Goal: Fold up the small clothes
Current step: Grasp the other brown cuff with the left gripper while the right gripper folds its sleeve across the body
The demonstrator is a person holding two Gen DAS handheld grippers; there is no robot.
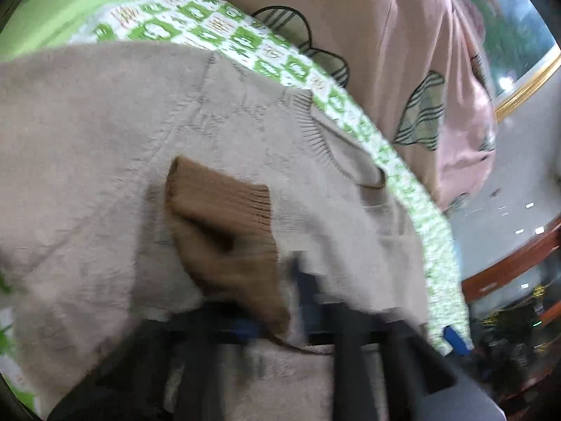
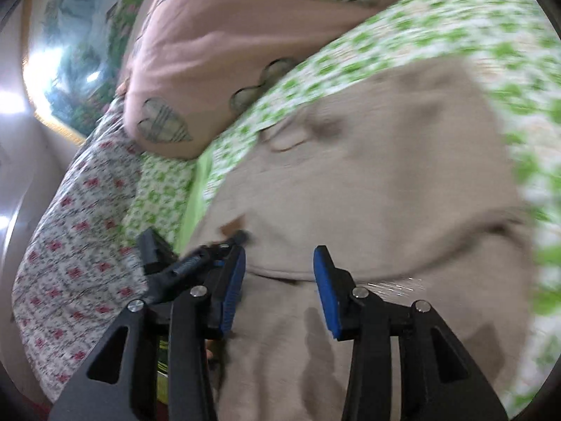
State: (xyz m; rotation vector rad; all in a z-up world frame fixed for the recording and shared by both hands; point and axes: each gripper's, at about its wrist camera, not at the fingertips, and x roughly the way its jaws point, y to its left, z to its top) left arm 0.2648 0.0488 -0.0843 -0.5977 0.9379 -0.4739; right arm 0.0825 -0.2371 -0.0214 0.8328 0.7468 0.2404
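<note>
Your left gripper point(image 1: 280, 319) sits blurred at the bottom of the left wrist view, its jaws closed on the brown ribbed cuff point(image 1: 224, 217) of the beige sweater point(image 1: 105, 133). That cuff lies folded over the sweater's body, just below its ribbed neckline point(image 1: 315, 129). The sweater rests on a green-and-white checked sheet point(image 1: 217, 31), which shows as a band beyond the neckline. Past the sheet, furthest from the sweater, lies a pink quilt point(image 1: 403, 35) printed with striped leaf shapes.

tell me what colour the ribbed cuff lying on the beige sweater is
Brown, darker than the beige sweater under it. The ribbed cuff shows best in the left wrist view.
</note>
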